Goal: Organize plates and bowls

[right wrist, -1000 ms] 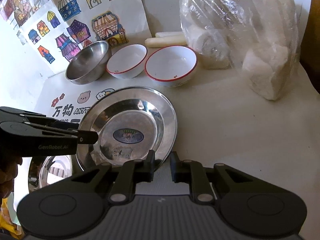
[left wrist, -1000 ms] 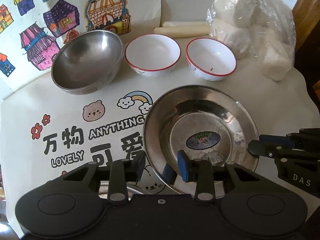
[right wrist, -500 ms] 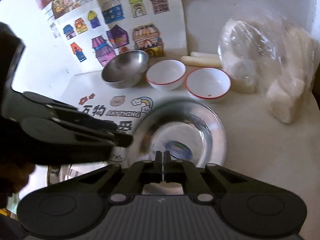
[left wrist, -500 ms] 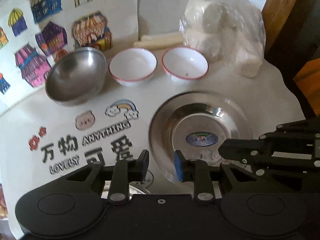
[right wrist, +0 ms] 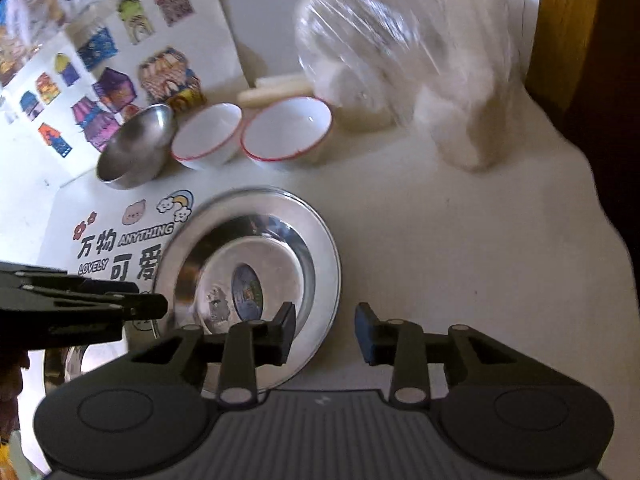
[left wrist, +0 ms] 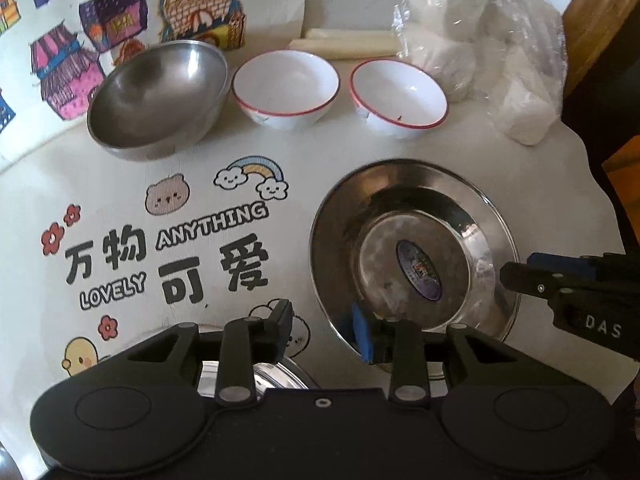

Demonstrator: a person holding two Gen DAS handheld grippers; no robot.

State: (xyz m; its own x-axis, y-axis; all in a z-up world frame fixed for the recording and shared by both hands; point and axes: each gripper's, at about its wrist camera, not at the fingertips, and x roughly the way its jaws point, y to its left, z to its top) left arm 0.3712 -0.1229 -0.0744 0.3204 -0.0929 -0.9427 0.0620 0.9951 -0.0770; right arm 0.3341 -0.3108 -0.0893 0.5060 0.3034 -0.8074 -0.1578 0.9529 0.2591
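Both claws apart, empty. My left gripper [left wrist: 322, 330] straddles the steel plate [left wrist: 412, 248] rim; right gripper [right wrist: 325, 332] likewise. I'd clamp the rim squarely, lift level.

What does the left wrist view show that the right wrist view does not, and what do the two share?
Only the left wrist view shows the yellow chick print on the tablecloth. Only the right wrist view shows the drawings higher on the wall. Both show the steel plate, steel bowl, two red-rimmed bowls and the bagged white rolls.
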